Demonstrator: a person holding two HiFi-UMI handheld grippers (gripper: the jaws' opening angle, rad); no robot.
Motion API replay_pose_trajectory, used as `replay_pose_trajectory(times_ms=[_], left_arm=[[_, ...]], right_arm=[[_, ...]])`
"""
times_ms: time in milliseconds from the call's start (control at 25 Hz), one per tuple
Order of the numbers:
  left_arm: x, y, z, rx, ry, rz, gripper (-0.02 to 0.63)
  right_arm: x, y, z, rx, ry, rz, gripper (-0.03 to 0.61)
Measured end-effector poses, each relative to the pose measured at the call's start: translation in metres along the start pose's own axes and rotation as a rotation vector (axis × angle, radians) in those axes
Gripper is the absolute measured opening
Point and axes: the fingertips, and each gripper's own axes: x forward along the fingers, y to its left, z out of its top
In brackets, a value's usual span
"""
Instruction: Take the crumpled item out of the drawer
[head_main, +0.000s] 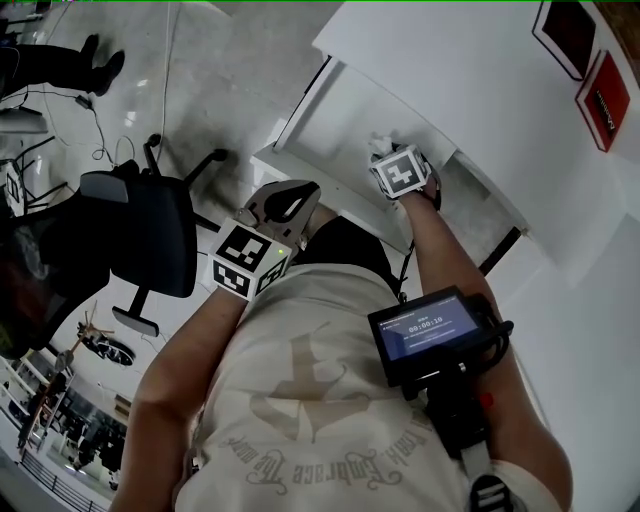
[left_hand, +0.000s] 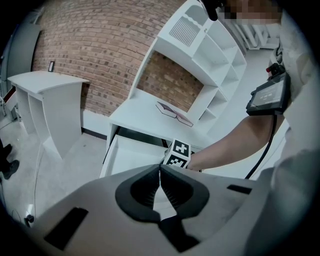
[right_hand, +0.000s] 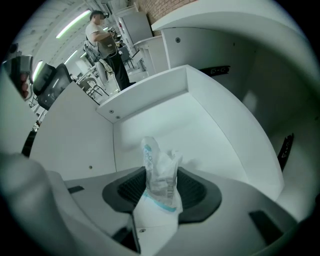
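The crumpled item (right_hand: 161, 175), a white wrapper with blue print, stands pinched between the dark pads of my right gripper (right_hand: 161, 189), which is shut on it just above the floor of the white drawer (right_hand: 200, 130). From the head view, the right gripper (head_main: 388, 152) reaches into the pulled-out drawer (head_main: 300, 165), and a bit of the crumpled item (head_main: 378, 142) shows at its tip. My left gripper (head_main: 285, 198) hangs near my body outside the drawer's front. Its jaws are shut and hold nothing (left_hand: 160, 168).
The white desk (left_hand: 145, 117) carries a book (left_hand: 174, 113) under a white shelf unit (left_hand: 210, 55). A black office chair (head_main: 150, 235) stands to the left on the floor. A white side table (left_hand: 47, 95) stands by the brick wall. A screen device (head_main: 430, 330) is strapped to my right forearm.
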Motion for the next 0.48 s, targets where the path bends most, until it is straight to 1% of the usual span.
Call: replay_pose_trajectory(times_ms=[200,280,360,480], left_arm=[[-0.018,-0.020,0.016,0.034,-0.018,-0.004,0.028],[-0.020,-0.020,0.019,0.044,-0.021,-0.003,0.028],[-0.016,-0.009,0.021,0.050,-0.020,0.001,0.028],[0.001,0.020,0.026,0.045,-0.018,0.014,0.028]], right_arm=[[-0.033,0.013,-0.003,-0.019,-0.019,0.010,0.206],[-0.033,0.014,-0.002,-0.005,-0.024,0.015,0.206],[-0.024,0.011,0.003,0.017,-0.025,0.024,0.206],[-0.006,-0.007,0.030,0.018,-0.055,0.022,0.206]])
